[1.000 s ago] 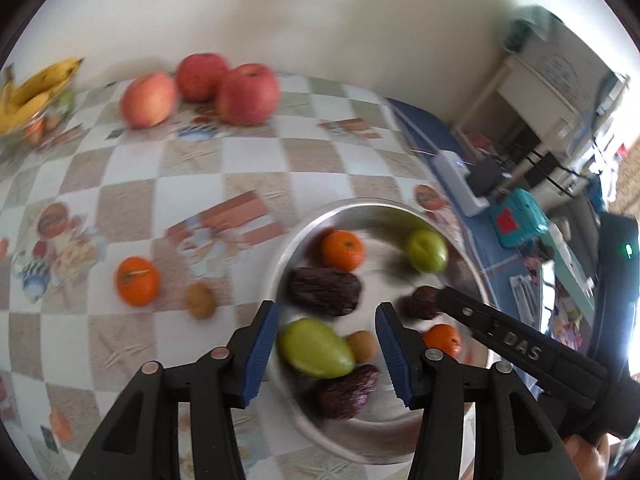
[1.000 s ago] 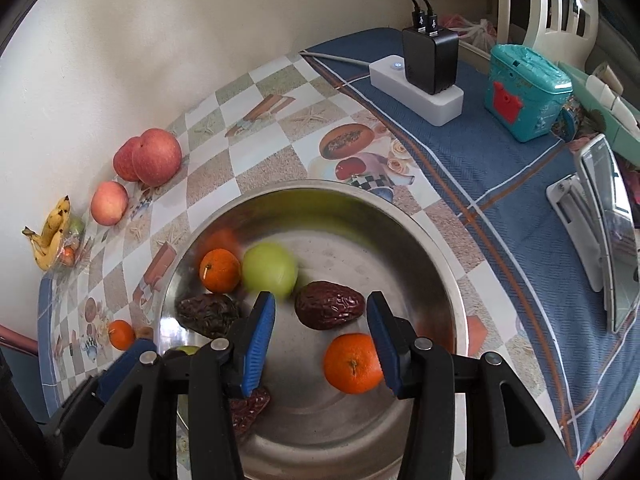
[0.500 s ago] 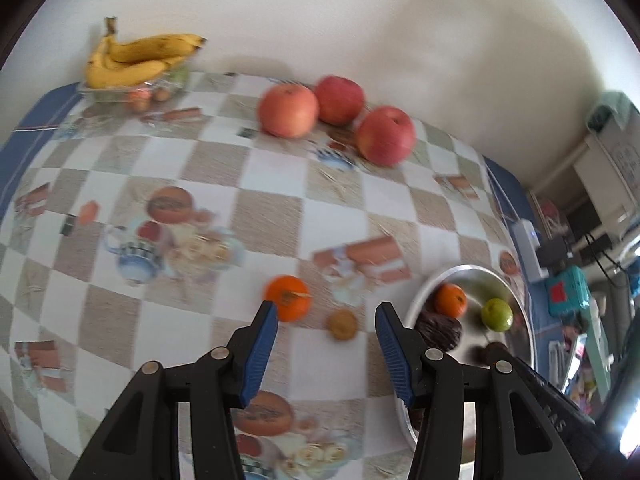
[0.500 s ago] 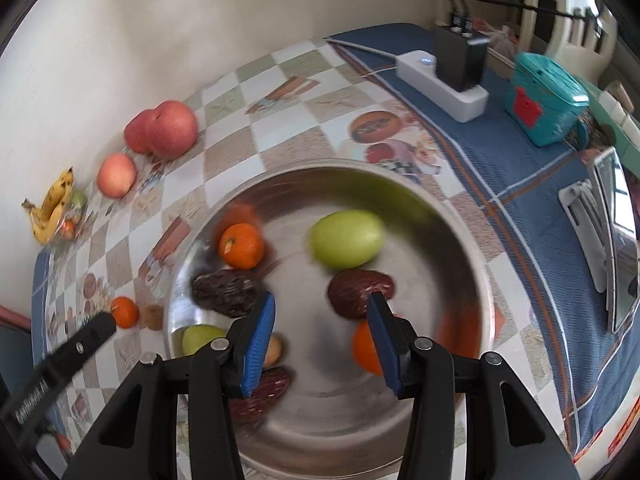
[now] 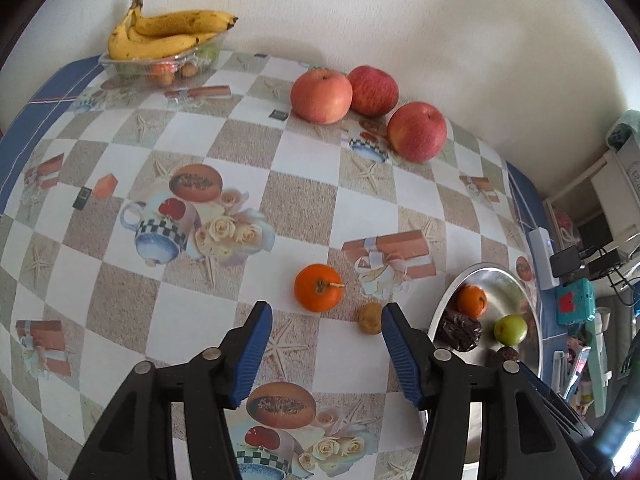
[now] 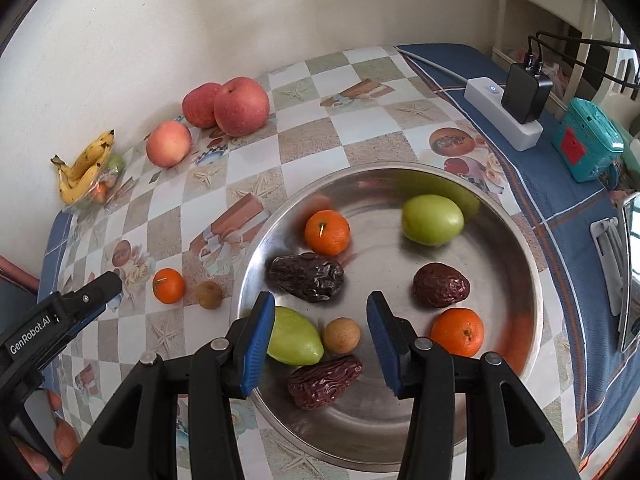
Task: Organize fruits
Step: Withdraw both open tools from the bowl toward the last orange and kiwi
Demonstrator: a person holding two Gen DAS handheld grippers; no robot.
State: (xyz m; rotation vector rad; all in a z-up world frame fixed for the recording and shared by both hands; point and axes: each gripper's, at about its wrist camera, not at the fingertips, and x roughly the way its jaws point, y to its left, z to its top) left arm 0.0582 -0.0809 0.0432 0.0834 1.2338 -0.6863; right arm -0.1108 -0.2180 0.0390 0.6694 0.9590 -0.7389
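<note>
A steel bowl (image 6: 520, 264) holds two tangerines, two green fruits, several dark dates and a small brown longan (image 6: 341, 335). On the checked cloth left of it lie a tangerine (image 5: 318, 287) and a small brown longan (image 5: 369, 318). My left gripper (image 5: 326, 322) is open and empty, just above and short of these two; it also shows in the right wrist view (image 6: 102, 286). My right gripper (image 6: 320, 316) is open and empty above the bowl's near side.
Three apples (image 5: 322, 96) sit by the wall. A clear tray with bananas (image 5: 168, 38) stands at the far left corner. A white power strip with a black charger (image 6: 516, 100) and a teal box (image 6: 588, 144) lie right of the bowl.
My left gripper has swung left, off the bowl, to the loose tangerine and longan on the cloth. My right gripper has drawn back slightly over the bowl. Both stay open.
</note>
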